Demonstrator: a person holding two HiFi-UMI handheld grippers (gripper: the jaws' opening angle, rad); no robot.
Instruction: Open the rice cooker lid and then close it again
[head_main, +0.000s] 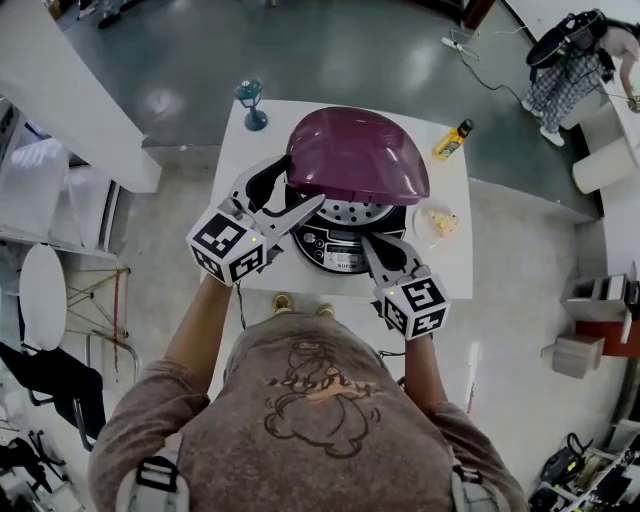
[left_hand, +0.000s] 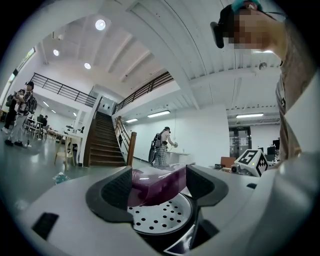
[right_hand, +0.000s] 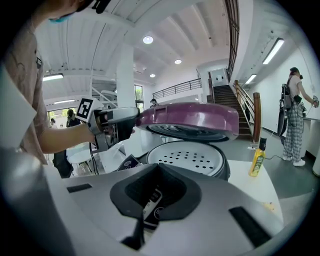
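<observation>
Overhead, left hand-held gripper clamps the lid; only its own view shows right hand-held gripper closed, empty.

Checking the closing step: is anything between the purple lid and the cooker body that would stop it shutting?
Nothing loose shows between the lid and the perforated inner plate. Only the left claw, clamped on the lid's edge, reaches into that gap; the right claw sits shut at the front panel, outside it.

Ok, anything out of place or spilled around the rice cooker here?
Nothing stands out. The purple lid is part-raised over the rice cooker, its edge clamped in the left tool; the yellow bottle stands upright.
</observation>
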